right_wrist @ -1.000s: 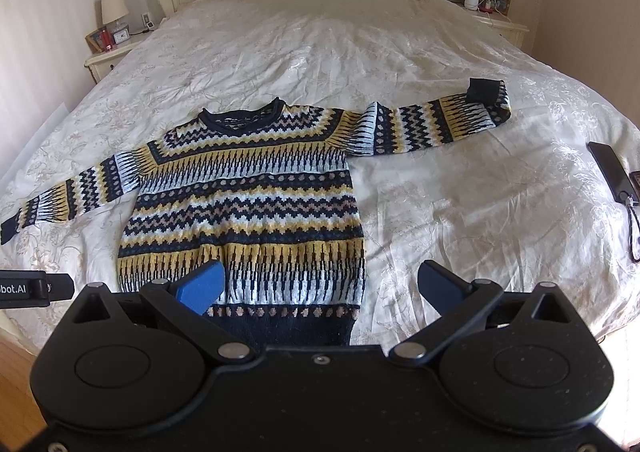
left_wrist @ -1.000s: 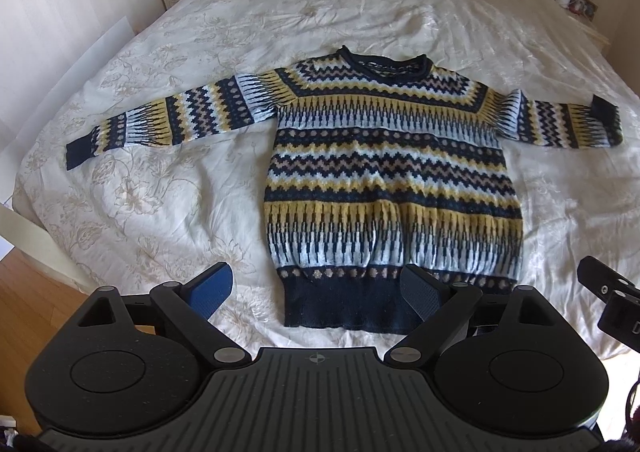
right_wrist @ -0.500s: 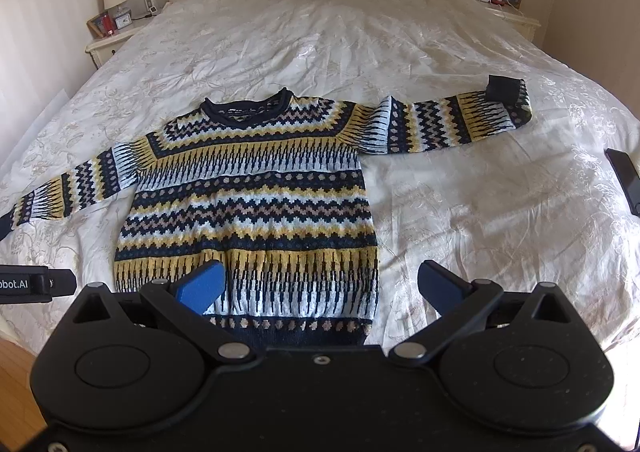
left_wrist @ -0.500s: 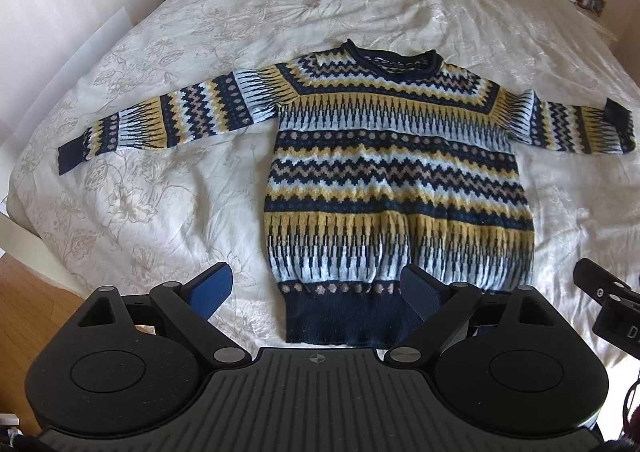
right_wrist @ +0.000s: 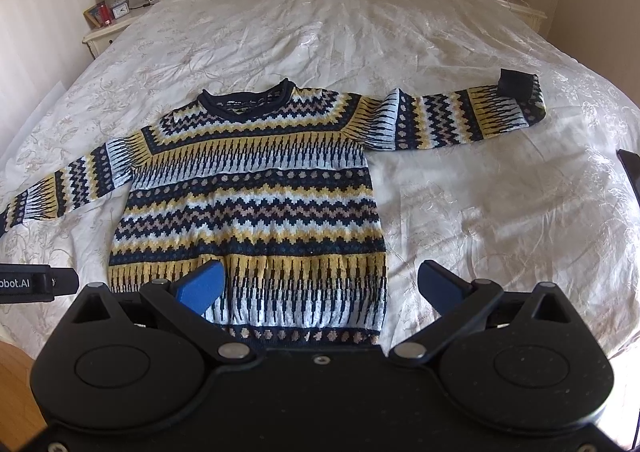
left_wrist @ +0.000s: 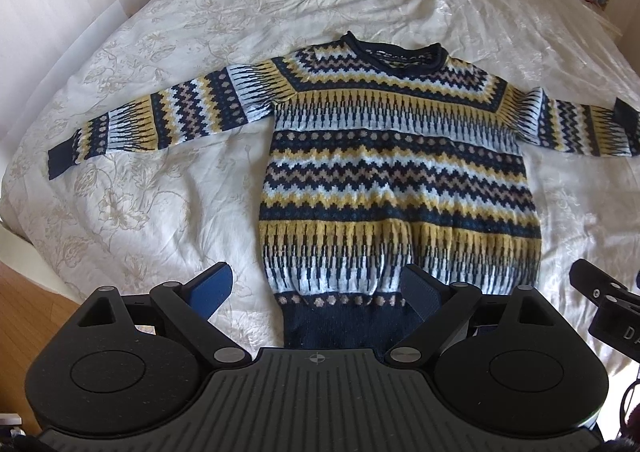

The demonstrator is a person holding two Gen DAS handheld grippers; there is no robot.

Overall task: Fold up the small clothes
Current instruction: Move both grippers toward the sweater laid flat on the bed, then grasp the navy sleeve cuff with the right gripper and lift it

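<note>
**Sweater laid flat, both grippers being brought toward its hem**

A patterned sweater (left_wrist: 396, 172) is lying face up on the bed (left_wrist: 140, 192), spread flat with both sleeves stretched out sideways and its dark hem (left_wrist: 340, 322) nearest the cameras. No fold is showing yet.

The left gripper (left_wrist: 316, 292) is being held above the hem's left corner, its jaws spread wide with nothing between them. The right gripper (right_wrist: 320, 286) is being held over the lower right part of the body, jaws likewise wide and empty.

For a clean fold, the hem corners should probably be pinched through both layers and lifted evenly, so that the knit is not being dragged or skewed.

The hem's lowest edge is being hidden by the gripper bodies in both views. One sleeve's cuff (right_wrist: 516, 82) is turned back. A dark object (right_wrist: 630, 168) at the right edge is being cut off and cannot be identified.
</note>
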